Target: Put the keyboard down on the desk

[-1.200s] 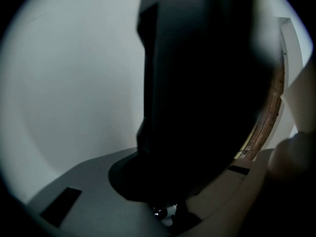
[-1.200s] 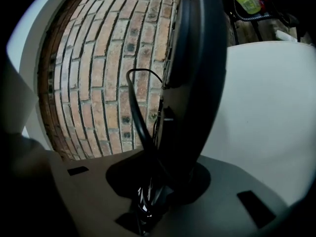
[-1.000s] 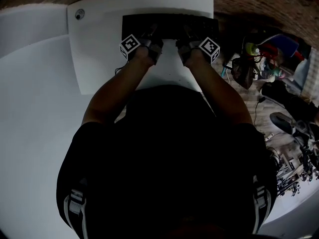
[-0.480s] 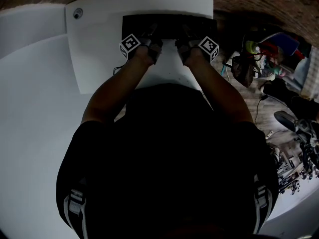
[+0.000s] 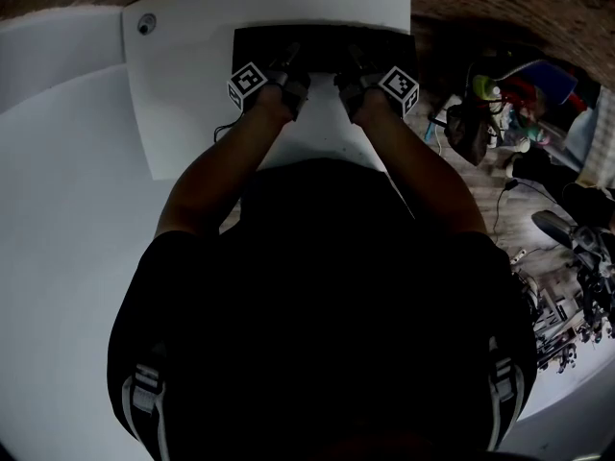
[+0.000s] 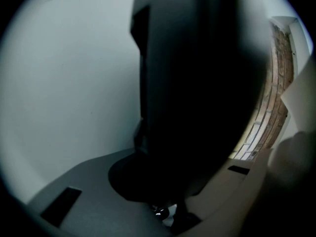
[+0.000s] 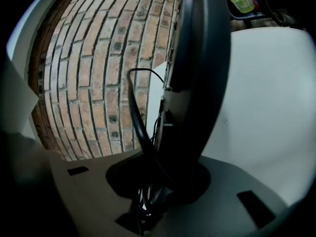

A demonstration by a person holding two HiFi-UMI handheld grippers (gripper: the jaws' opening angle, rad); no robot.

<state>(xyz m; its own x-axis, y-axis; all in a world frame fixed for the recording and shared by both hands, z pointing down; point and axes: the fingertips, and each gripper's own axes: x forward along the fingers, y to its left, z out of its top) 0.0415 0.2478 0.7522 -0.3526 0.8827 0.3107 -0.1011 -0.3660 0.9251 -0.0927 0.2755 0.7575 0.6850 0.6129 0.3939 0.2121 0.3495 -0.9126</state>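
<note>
While jaws of left gripper (image 5: 291, 61) and right gripper (image 5: 353, 61) clench it, slim black keyboard (image 5: 322, 38), cable (image 7: 136, 110) trailing, white desk (image 5: 192, 84) beneath.

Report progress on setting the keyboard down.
Done: the keyboard is over the desk. In hand: left gripper and right gripper both clamp its near edge. Remaining: release; whether it already rests flat on the desk cannot be told.

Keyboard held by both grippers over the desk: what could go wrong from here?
The cable loops down by the right gripper; it may snag on release or get trapped under the keyboard. In the head view the keyboard's right end sits near the desk edge, so it may overhang.
</note>
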